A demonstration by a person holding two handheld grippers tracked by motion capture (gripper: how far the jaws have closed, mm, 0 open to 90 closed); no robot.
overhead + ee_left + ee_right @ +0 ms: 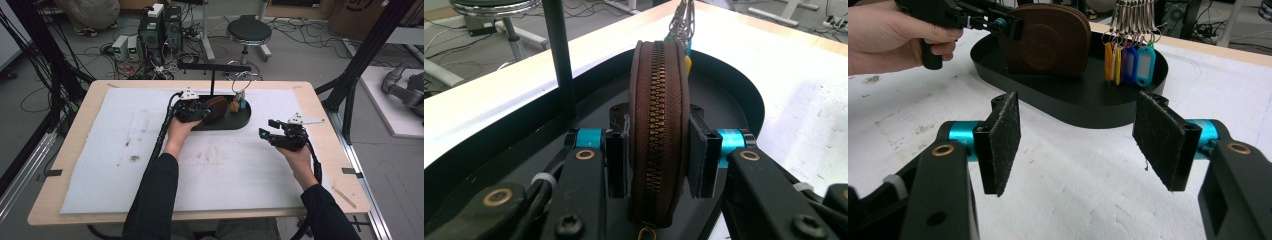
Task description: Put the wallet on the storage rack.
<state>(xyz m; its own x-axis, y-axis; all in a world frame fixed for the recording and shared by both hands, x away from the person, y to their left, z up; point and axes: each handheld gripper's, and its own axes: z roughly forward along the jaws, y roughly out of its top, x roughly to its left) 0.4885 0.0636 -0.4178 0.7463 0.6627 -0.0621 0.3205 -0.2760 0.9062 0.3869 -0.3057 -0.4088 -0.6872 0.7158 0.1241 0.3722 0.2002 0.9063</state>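
Observation:
A brown round zip pouch [216, 107] stands on edge in a black oval tray [239, 123] at the far middle of the table. My left gripper [198, 113] is shut on the pouch [658, 125], one pad pressed on each side and the zipper facing the camera. Coloured key tags [1128, 62] hang on metal rings just beyond the pouch [1048, 42], inside the tray [1088, 107]. My right gripper [267, 131] is held open over the white mat to the right of the tray. Nothing lies between its pads [1003, 140].
A black T-shaped stand [212, 75] rises from the tray's far side. A stained white mat [125, 150] covers most of the wooden table. Beyond the table are a stool [248, 31], computer boxes [160, 27] and floor cables. Black frame posts [365, 55] stand at the right.

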